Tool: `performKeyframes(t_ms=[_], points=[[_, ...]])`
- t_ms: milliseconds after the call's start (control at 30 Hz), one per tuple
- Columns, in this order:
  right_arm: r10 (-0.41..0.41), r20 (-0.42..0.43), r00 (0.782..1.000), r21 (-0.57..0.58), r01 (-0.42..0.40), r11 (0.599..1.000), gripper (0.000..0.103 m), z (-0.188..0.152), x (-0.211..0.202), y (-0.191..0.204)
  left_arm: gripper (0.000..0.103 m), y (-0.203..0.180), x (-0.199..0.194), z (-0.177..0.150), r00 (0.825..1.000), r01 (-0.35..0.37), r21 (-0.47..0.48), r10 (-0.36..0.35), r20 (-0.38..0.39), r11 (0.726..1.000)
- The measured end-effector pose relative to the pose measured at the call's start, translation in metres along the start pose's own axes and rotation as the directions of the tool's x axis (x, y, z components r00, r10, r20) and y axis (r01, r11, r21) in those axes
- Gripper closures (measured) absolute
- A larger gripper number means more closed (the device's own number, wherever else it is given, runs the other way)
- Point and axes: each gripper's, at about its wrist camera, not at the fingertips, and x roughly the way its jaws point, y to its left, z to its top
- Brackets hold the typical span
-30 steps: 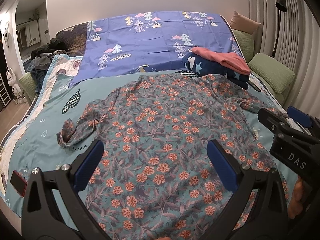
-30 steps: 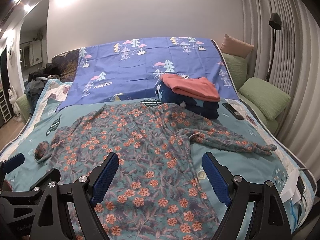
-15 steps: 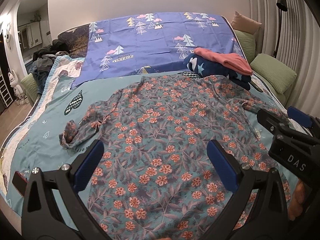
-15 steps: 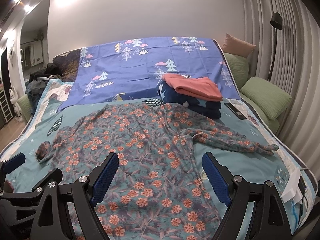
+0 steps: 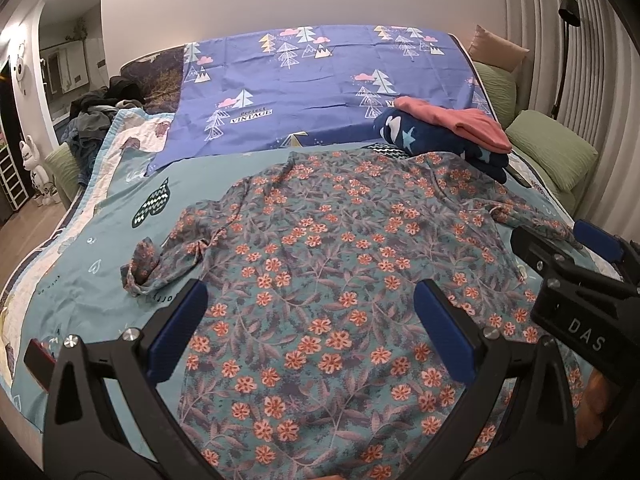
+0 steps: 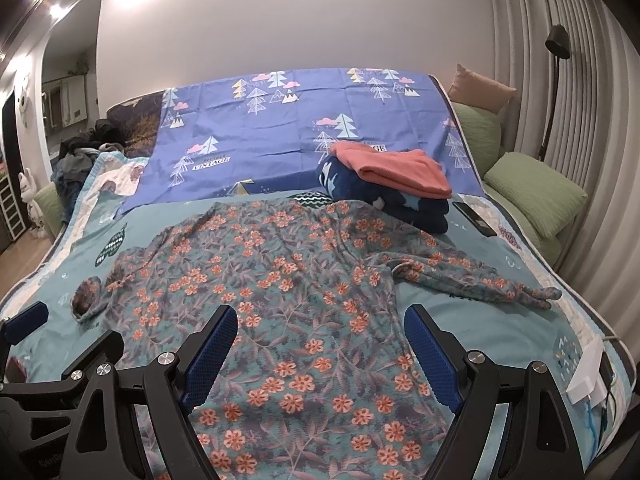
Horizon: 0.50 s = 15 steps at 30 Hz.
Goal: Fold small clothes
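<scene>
Left wrist view: left gripper [image 5: 308, 320], jaws wide and empty, hovered over the floral garment [image 5: 340, 240] spread flat on the bed [image 5: 100, 240]; bunched left sleeve [image 5: 148, 268] shown plainly. Likely best practice: straighten that sleeve before folding inward. Right wrist view: right gripper [image 6: 320, 352], jaws wide, empty; only here appeared the outstretched right sleeve [image 6: 480, 284] and the whole folded stack [image 6: 392, 184].

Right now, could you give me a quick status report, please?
Left gripper and right gripper open, empty. Floral garment spread flat, unfolded. Folded stack touching its far edge.
</scene>
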Motion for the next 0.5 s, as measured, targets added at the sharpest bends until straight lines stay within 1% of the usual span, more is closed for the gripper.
performKeyframes(t_ms=[500], points=[[-0.009, -0.011, 1.0, -0.017, 0.009, 1.0, 0.016, 0.0019, 0.0061, 0.0092, 0.001, 0.0071, 0.0068, -0.0022, 1.0, 0.001, -0.015, -0.001, -0.009, 1.0]])
